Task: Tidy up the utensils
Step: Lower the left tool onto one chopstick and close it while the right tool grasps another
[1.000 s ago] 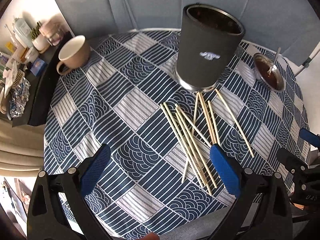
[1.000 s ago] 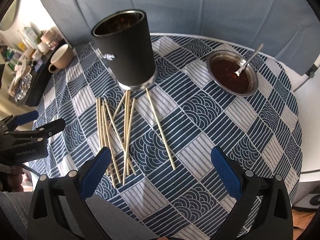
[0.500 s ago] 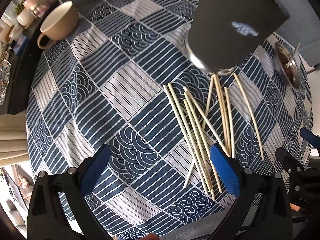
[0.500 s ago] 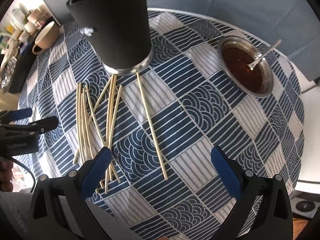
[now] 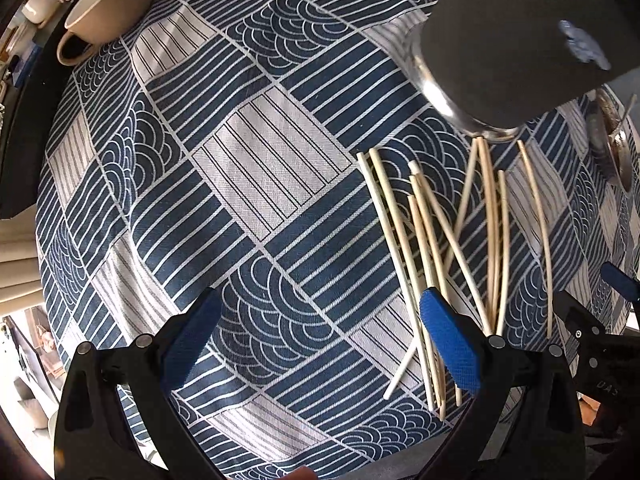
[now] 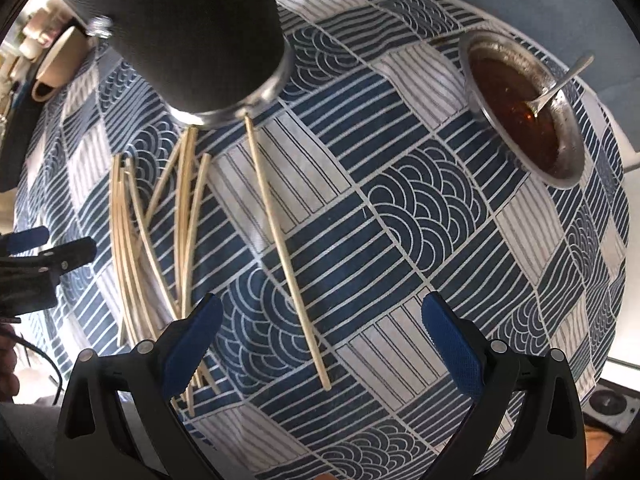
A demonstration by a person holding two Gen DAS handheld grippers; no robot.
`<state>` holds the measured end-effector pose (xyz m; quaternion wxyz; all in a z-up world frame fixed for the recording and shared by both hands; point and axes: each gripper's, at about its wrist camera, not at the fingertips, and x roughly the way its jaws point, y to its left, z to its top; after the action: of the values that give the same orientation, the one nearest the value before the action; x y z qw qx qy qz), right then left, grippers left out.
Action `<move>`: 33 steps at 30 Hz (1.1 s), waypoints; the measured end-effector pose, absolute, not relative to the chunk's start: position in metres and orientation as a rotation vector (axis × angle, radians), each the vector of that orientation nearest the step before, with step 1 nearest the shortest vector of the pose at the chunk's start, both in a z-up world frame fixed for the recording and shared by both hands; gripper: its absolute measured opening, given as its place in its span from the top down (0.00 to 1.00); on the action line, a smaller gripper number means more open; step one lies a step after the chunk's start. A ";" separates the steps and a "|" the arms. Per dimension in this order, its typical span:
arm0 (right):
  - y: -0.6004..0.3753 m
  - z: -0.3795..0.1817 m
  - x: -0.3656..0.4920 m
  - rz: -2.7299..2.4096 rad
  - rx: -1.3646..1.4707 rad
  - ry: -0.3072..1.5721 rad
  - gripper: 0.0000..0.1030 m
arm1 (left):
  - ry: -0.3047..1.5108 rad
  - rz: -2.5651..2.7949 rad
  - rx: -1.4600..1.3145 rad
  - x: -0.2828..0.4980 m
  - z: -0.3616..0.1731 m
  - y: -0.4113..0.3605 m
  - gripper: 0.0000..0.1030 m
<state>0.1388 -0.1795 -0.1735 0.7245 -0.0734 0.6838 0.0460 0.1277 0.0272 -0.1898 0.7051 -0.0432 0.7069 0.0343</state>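
Nearest, the left tool (image 5: 318, 330) and right tool (image 6: 320, 330) both gape wide, gripping nothing, above the patterned bench (image 6: 420, 208). Between them the chopsticks (image 6: 180, 208) lie scattered, one stray chopstick (image 6: 280, 236) rightward. Beyond stands the black holder (image 6: 192, 32); far right, a sauce bowl (image 6: 520, 108).

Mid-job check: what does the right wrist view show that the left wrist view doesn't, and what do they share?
Only the right wrist view: the full metal bowl of dark sauce with its spoon, and the lone chopstick lying between the open right gripper fingers.

Only the left wrist view: the beige cup's open rim, and the open left gripper over bare tablecloth.

Both: the black holder and the scattered chopsticks.
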 end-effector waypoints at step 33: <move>-0.186 -0.208 0.153 0.108 -0.167 1.505 0.06 | 1.476 0.091 -0.073 0.145 -0.231 0.030 0.04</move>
<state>0.1530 -0.1863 -0.2079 0.7255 -0.0755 0.6823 0.0487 0.1451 0.0297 -0.2309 0.7382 -0.0333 0.6725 0.0417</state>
